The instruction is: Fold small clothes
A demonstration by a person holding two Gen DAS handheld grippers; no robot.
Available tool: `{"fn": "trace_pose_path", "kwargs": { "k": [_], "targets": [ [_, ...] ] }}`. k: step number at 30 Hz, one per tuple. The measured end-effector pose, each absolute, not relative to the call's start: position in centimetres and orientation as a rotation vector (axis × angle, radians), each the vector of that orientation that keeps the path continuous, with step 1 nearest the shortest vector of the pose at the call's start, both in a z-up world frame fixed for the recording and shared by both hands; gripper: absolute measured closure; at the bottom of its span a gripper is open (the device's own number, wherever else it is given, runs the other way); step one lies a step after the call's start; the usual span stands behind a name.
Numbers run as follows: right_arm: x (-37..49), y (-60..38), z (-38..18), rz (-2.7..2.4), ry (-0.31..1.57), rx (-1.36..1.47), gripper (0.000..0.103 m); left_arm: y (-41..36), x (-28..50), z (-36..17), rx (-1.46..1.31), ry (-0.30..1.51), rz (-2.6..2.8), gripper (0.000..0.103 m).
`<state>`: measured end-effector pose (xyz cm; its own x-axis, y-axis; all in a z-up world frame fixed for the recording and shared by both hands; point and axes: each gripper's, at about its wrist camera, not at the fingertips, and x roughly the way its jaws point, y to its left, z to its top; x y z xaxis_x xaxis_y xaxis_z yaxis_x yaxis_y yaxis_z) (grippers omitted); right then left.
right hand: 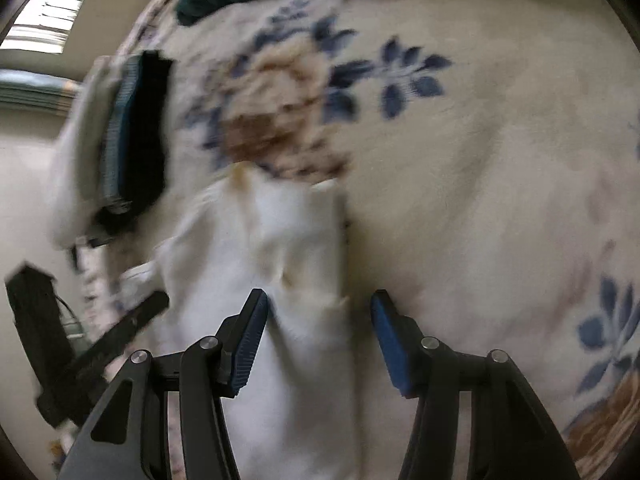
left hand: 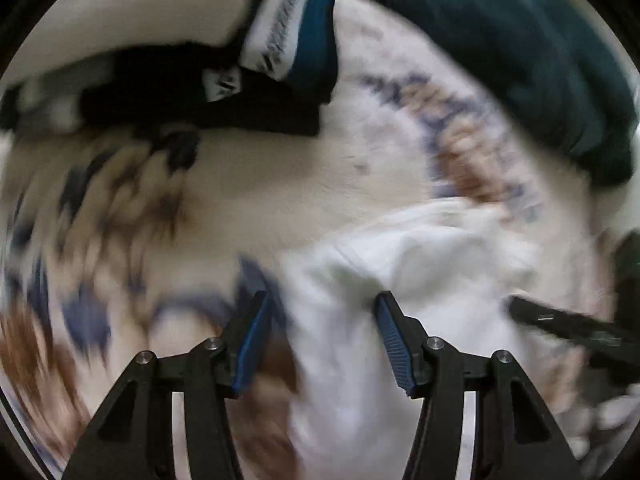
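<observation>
Both grippers, left (left hand: 320, 300) and right (right hand: 318, 298), hover fingers apart over white garment (left hand: 360, 320) on floral blanket (right hand: 480, 160)

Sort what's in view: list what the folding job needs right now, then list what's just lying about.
In the job:
- white garment
- left claw, open over it
- right claw, open over it

Lying about:
- floral blanket underneath
- stack of folded clothes
- dark green cloth
- window blinds

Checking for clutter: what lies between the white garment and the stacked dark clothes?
Only bare floral blanket separates the white garment from the stacked clothes, in the left wrist view.
</observation>
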<state>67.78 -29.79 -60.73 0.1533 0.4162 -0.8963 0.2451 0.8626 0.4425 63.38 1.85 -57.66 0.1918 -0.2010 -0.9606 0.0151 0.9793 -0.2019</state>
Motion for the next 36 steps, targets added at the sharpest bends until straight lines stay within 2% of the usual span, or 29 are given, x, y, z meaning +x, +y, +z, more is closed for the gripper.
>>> {"fn": "trace_pose_path", "kwargs": {
  "k": [2, 7, 8, 10, 13, 19, 21, 22, 23, 24, 25, 28, 36],
  "targets": [
    [68.0, -30.2, -61.2, 0.069, 1.417, 0.544, 0.048, 2.8, 64.4, -58.5, -0.177, 1.387, -0.191, 0.049],
    [67.6, -31.8, -59.9, -0.006, 1.352, 0.668, 0.048, 5.2, 62.7, -54.9, -0.329, 1.323, -0.288, 0.051],
    [67.5, -31.9, -59.7, 0.015, 1.341, 0.709, 0.047, 5.1, 62.3, -54.6, -0.347, 1.316, -0.327, 0.046],
    [67.8, -31.4, -59.9, 0.079, 1.358, 0.739, 0.047, 4.0, 62.3, -55.3, -0.286, 1.338, -0.359, 0.041],
    [68.7, -30.7, -61.0, 0.069, 1.390, 0.688, 0.047, 2.9, 64.0, -59.0, -0.213, 1.401, -0.321, 0.041],
    [70.6, -30.4, -62.2, 0.141, 1.354, 0.735, 0.047, 1.0, 65.6, -58.0, -0.211, 1.311, -0.388, 0.041],
    [71.1, -30.1, -62.1, 0.160, 1.343, 0.715, 0.051, -0.1, 66.0, -58.4, -0.166, 1.304, -0.420, 0.042],
    [71.1, -29.9, -61.9, 0.164, 1.339, 0.704, 0.064, -0.6, 66.6, -58.6, -0.143, 1.302, -0.426, 0.047],
    [71.2, -29.9, -61.8, 0.162, 1.342, 0.689, 0.076, -1.0, 66.7, -58.5, -0.120, 1.280, -0.447, 0.073],
    [71.3, -29.8, -61.7, 0.162, 1.342, 0.681, 0.080, -1.5, 66.6, -58.2, -0.103, 1.270, -0.465, 0.095],
    [71.3, -29.8, -61.5, 0.170, 1.336, 0.681, 0.087, -1.3, 66.6, -58.1, -0.090, 1.269, -0.479, 0.095],
    [71.3, -29.4, -60.4, 0.178, 1.310, 0.663, 0.091, -1.0, 66.2, -56.8, -0.074, 1.222, -0.500, 0.096],
    [69.6, -29.0, -56.0, 0.221, 1.212, 0.631, 0.093, 0.6, 64.0, -52.0, -0.091, 1.120, -0.531, 0.097]
  ]
}}
